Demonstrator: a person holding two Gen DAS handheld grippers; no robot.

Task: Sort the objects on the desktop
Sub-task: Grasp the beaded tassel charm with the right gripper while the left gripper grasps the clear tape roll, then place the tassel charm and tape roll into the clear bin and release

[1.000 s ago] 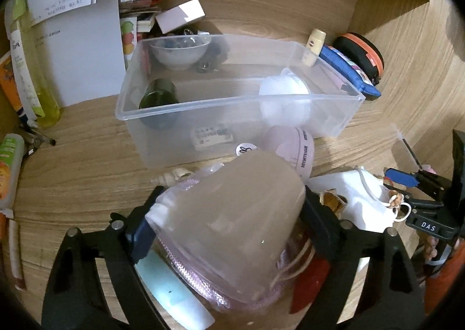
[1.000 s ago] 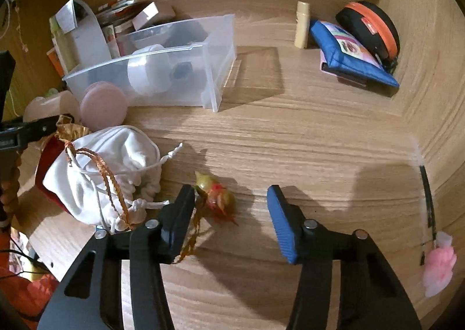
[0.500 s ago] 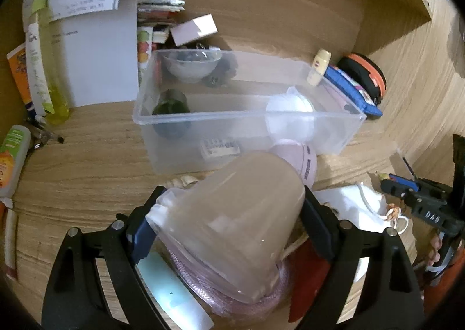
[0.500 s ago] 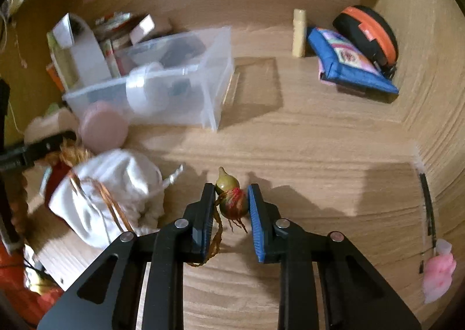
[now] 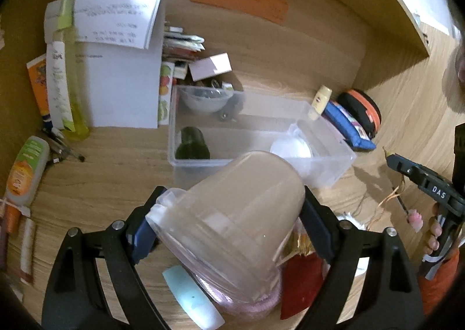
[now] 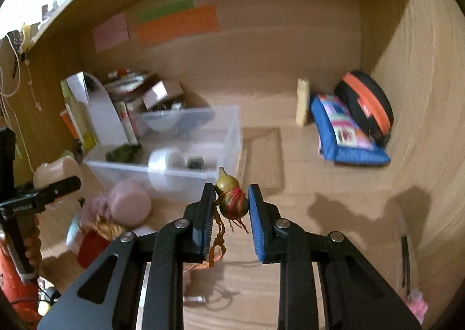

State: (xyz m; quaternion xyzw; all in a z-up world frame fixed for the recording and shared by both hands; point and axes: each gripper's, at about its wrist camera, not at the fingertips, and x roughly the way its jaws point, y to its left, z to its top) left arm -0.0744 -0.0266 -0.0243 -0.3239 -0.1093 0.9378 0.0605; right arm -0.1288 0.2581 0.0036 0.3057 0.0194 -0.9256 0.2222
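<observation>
My left gripper [image 5: 229, 216] is shut on a frosted plastic cup [image 5: 229, 213] and holds it tilted above the desk, in front of the clear plastic bin [image 5: 328, 167]. The bin holds a dark green bottle [image 5: 191, 147], a white round jar [image 5: 290, 150] and a clear bowl [image 5: 203, 99]. My right gripper [image 6: 231, 199] is shut on a small green gourd charm [image 6: 231, 199] with red thread and an orange cord, lifted above the desk, right of the bin [image 6: 226, 132]. The cup also shows in the right wrist view [image 6: 55, 170].
A blue pouch [image 6: 345, 138], a black and orange case [image 6: 366, 103] and a cream tube [image 6: 302, 102] stand at the back right. Papers, a yellow bottle [image 5: 64, 89] and boxes crowd the back left. A pink round jar [image 6: 129, 203] and a red pouch [image 5: 302, 283] lie in front of the bin.
My right gripper closed on the gourd charm and lifted it off the desk. My left gripper rose with the cup in it, so the view looks down on the bin.
</observation>
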